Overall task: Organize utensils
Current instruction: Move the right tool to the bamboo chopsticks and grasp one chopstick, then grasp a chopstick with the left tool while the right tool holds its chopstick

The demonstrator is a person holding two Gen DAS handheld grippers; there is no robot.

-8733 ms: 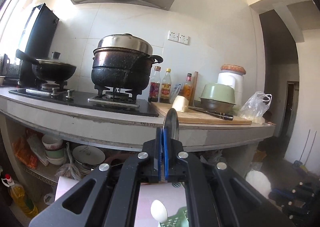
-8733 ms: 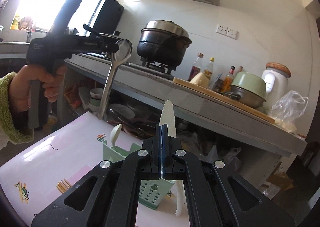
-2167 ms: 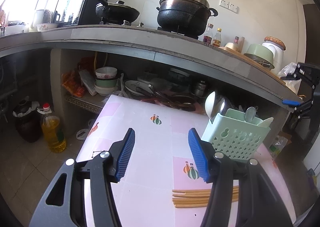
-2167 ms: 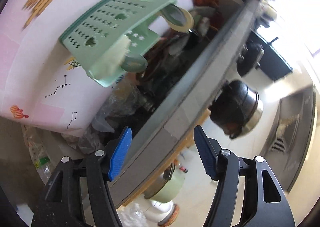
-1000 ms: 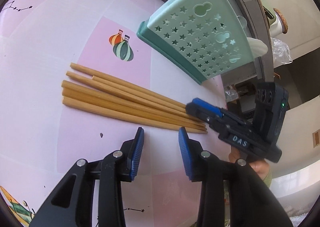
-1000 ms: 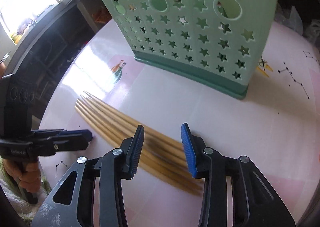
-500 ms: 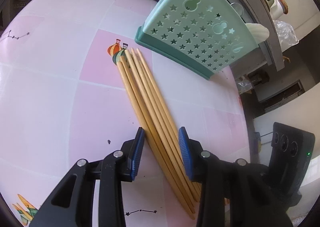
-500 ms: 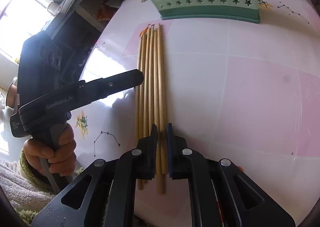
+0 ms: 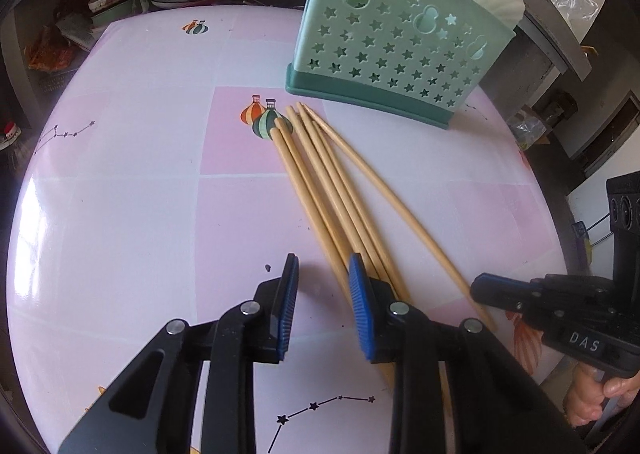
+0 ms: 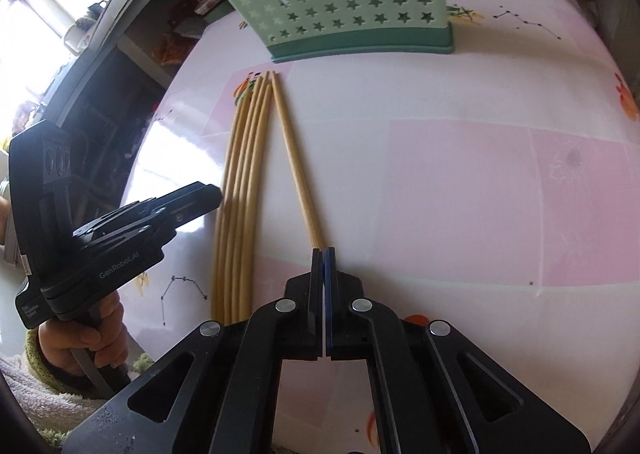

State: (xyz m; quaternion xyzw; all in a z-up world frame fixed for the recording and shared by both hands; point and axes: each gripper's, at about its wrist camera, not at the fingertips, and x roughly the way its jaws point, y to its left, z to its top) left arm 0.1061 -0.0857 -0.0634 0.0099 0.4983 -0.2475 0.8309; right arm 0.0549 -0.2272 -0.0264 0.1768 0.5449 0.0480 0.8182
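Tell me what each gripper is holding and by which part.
The right gripper pinches one chopstick at its near end. The left gripper is open, holding nothing.

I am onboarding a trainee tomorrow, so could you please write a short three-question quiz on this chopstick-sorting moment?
1. True or false: the right hand-held gripper is shut on one chopstick that lies angled apart from the other chopsticks.
2. Multiple choice: the left hand-held gripper is A) shut on a spoon, B) open over the table, C) inside the green utensil holder.
3. Fill in: the separated chopstick's far tip points toward the ____.

Key: 1 true; 2 B; 3 green utensil holder.
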